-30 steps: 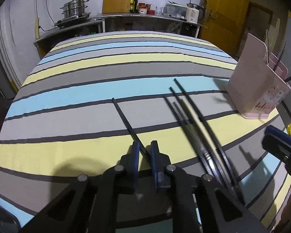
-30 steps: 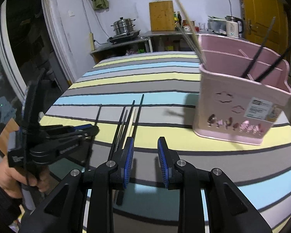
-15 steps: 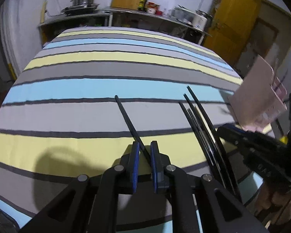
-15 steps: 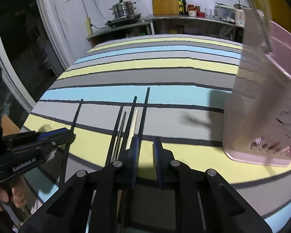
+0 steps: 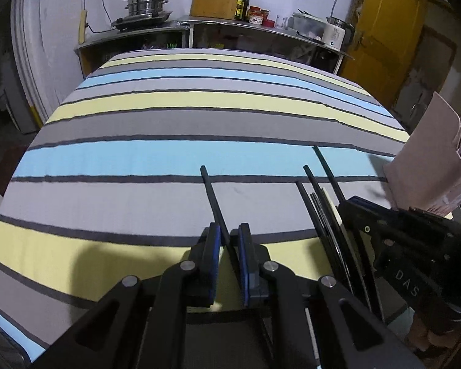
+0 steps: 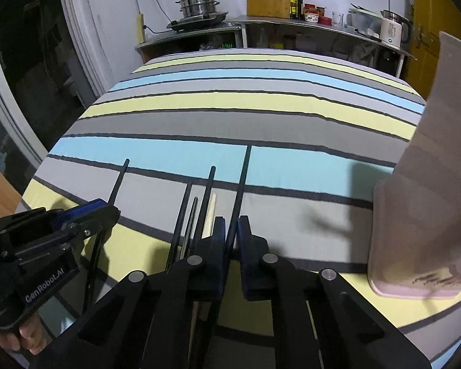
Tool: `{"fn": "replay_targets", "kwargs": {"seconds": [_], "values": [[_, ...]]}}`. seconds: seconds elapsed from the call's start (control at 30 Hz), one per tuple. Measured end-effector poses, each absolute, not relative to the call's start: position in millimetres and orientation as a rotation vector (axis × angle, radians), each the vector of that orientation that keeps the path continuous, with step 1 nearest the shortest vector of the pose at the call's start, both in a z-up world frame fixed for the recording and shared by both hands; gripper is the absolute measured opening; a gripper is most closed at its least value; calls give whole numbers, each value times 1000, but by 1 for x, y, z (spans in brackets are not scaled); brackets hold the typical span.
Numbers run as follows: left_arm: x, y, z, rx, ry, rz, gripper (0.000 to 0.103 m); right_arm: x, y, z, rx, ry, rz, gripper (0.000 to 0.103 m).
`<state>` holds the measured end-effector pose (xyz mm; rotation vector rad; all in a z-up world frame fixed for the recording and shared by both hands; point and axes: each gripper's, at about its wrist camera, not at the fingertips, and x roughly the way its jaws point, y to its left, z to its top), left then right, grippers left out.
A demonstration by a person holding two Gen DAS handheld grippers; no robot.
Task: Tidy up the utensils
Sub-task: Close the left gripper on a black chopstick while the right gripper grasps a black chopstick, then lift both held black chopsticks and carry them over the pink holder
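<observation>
Left wrist view
Left claw [image 5: 229, 243]: narrowed around a single black chopstick [image 5: 214, 203], which passes between the blue pads; actual pad contact appears likely but the gap is hard to read.
Single black chopstick: runs forward from the claw over the striped desk [image 5: 169, 123].
Chopstick bundle [image 5: 319, 212]: right of the claw, several black sticks and one pale one lying side by side.
Right claw [image 5: 350, 206]: at the bundle's right edge.
Pink utensil holder [image 5: 430, 166]: far right of the claw, standing on the desk.

Right wrist view
Right claw [image 6: 230, 233]: clamped on the rightmost black chopstick [image 6: 242, 178], pads pressed to either side.
Rightmost black chopstick: points straight ahead of the claw.
Chopstick bundle [image 6: 199, 203]: just left of the claw.
Left claw [image 6: 107, 212]: further left, over the single black chopstick [image 6: 118, 181].
Pink utensil holder [image 6: 427, 184]: right of the claw, near, blurred.
</observation>
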<state>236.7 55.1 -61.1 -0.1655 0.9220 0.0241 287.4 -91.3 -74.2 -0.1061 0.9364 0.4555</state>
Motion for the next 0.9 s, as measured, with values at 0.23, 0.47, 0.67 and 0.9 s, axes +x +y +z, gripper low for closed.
{"fn": "replay_targets", "kwargs": {"seconds": [0.23, 0.47, 0.67, 0.9], "values": [[234, 63, -54, -211, 926, -7, 8, 284, -97, -63, -72, 931, 474, 6], [215, 63, -18, -224, 852, -54, 6, 261, -103, -32, -47, 862, 493, 6], [195, 68, 20, -226, 775, -90, 6, 235, -114, 6, -19, 782, 504, 6], [179, 69, 53, -232, 715, -132, 6, 214, -126, 38, -7, 718, 506, 6]]}}
